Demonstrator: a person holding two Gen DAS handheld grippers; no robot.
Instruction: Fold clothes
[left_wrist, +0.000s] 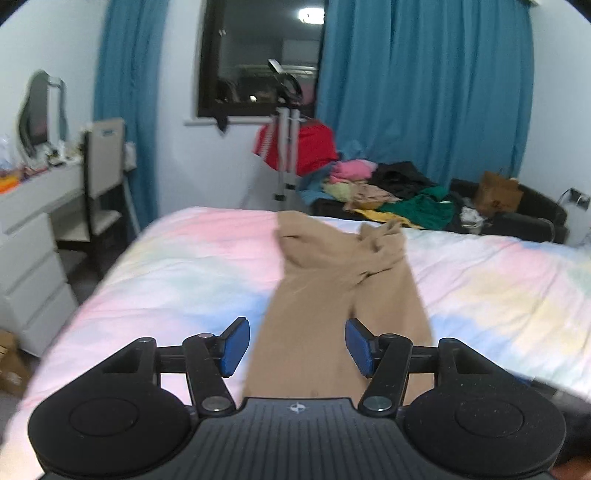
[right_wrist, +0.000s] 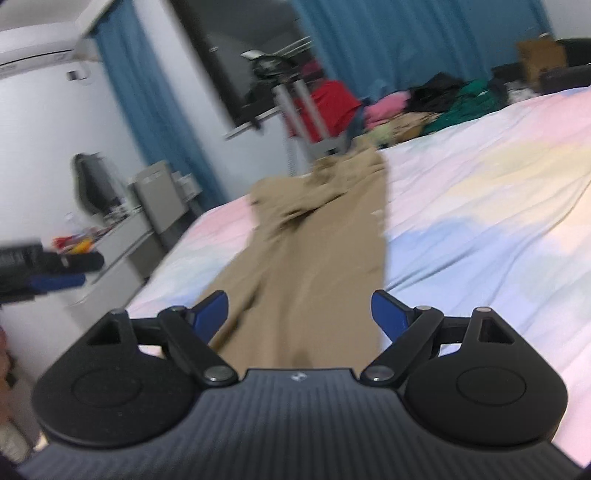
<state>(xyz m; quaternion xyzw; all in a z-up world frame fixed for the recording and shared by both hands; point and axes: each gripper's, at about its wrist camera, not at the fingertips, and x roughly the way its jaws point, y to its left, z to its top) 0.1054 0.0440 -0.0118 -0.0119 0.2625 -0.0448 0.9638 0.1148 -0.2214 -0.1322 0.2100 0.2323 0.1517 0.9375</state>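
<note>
Here, view by view:
Left wrist, gripper: left gripper with jaws spread apart, grasping nothing.
Left wrist, garment: tan trousers lie lengthwise on the pastel bedspread, running from between the jaws away ahead; crumpled at the far end.
Left wrist, writing: none legible; only a small round emblem on the gripper body.
Right wrist, gripper: right gripper released, jaws wide.
Right wrist, garment: trousers between and beyond the jaws; picture blurred.
Right wrist, background: clothes pile far ahead, right of the jaws.
</note>
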